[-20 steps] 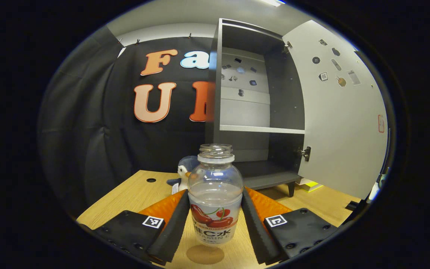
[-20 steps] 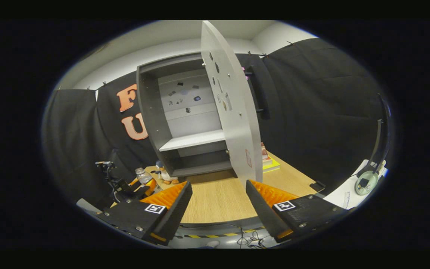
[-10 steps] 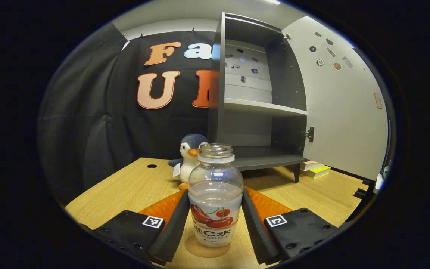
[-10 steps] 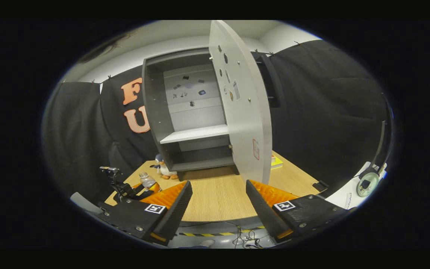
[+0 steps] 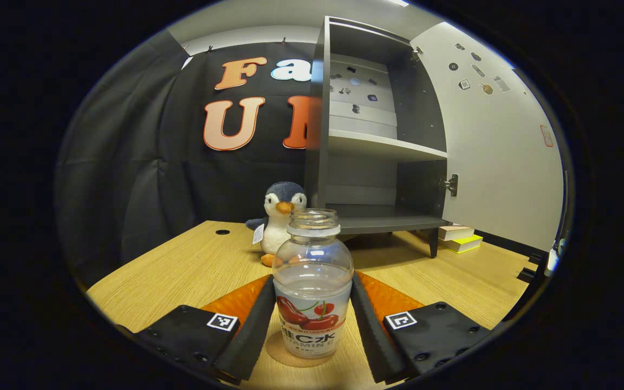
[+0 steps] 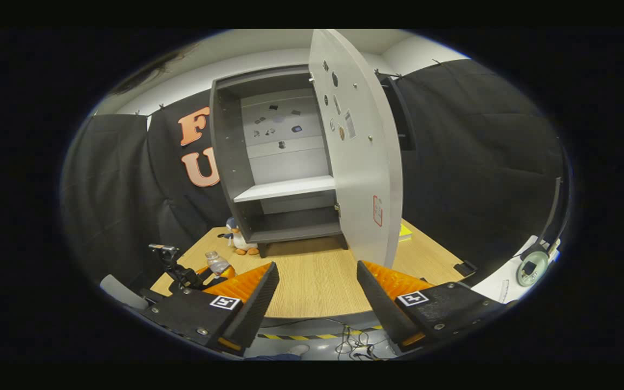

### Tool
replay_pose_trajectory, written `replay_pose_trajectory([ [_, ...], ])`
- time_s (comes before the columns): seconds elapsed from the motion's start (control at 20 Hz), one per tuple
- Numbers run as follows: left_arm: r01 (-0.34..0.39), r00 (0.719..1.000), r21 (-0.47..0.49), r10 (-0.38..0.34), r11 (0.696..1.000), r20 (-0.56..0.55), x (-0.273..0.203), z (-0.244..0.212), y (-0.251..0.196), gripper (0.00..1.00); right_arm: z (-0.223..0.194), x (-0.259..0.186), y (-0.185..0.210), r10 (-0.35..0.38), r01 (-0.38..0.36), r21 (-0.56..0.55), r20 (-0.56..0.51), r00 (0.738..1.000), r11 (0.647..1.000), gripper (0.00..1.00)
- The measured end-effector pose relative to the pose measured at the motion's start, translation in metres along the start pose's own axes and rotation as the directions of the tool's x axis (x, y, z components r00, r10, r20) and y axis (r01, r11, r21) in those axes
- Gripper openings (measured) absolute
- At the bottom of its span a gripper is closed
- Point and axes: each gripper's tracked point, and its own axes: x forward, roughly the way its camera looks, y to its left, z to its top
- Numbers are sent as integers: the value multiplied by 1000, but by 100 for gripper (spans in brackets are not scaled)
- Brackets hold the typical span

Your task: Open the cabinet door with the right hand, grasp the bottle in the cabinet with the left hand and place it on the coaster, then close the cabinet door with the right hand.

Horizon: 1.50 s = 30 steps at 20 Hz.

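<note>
In the left gripper view, the left claw (image 5: 312,319) holds the clear plastic bottle with a cherry-printed label and no cap (image 5: 312,287) upright, its two black ribbed fingers (image 5: 252,330) pressed against the bottle's sides at label height; the bottle's base sits over the round tan coaster (image 5: 282,352) on the light wood-grain desk (image 5: 182,271), though whether it touches the coaster cannot be told; behind the bottle a small blue and white plush penguin (image 5: 279,214) stands on the desk just beside the left edge of the dark grey cabinet (image 5: 371,162); the cabinet's pale grey door (image 5: 501,157) is swung wide to the right, showing one light shelf and a bare lower compartment; a short stack of books, one yellow (image 5: 461,241), lies on the desk beneath the door.

In the right gripper view, the right claw (image 6: 317,303) is held wide with nothing between its fingers, well short of the cabinet (image 6: 274,162) and low near the desk's (image 6: 312,281) front edge; the open door (image 6: 361,162) stands edge-on toward it, above and beyond the right finger; far off at lower left the left claw (image 6: 214,271) appears with the bottle (image 6: 217,262) in it, near the penguin (image 6: 239,241) on the desk.
</note>
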Motion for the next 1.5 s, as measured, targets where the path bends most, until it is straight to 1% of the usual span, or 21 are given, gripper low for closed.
replay_pose_trajectory([
  [0.15, -35, 999, 1, 35, 999, -22, -1, -7, 7, 87, 0, -2, 2, 8, -8, 6, -3, 1000, 1000, 90],
  [0.25, -58, 998, -10, 58, 998, -13, -3, -1, 12, 87, -1, -2, 2, 10, -10, 3, -8, 1000, 1000, 90],
  [0.35, -49, 999, -16, 49, 999, -2, -2, 6, 9, 87, -3, -4, 3, 14, -14, 4, -13, 1000, 1000, 90],
  [0.55, -47, 999, 48, 47, 998, 7, -1, 11, 6, 89, -5, -2, 6, 24, -23, 23, -20, 1000, 999, 90],
  [0.7, -59, 998, 67, 59, 996, 4, -1, 8, 10, 91, -4, -2, 8, 28, -27, 18, -24, 999, 999, 90],
  [0.9, -61, 998, 59, 61, 996, 1, 1, 10, 11, 92, -5, -1, 8, 31, -31, 17, -28, 999, 999, 90],
  [1.05, -74, 997, 79, 74, 994, -1, 2, 13, 14, 93, -6, 0, 6, 29, -28, 26, -31, 999, 999, 90],
  [1.3, -51, 999, 48, 51, 998, -7, 0, 13, 10, 94, -9, 0, 4, 29, -28, 27, -32, 999, 999, 91],
  [1.5, -67, 998, 35, 67, 997, 0, -1, 19, 12, 94, -10, -1, 7, 38, -37, 28, -37, 999, 999, 91],
])
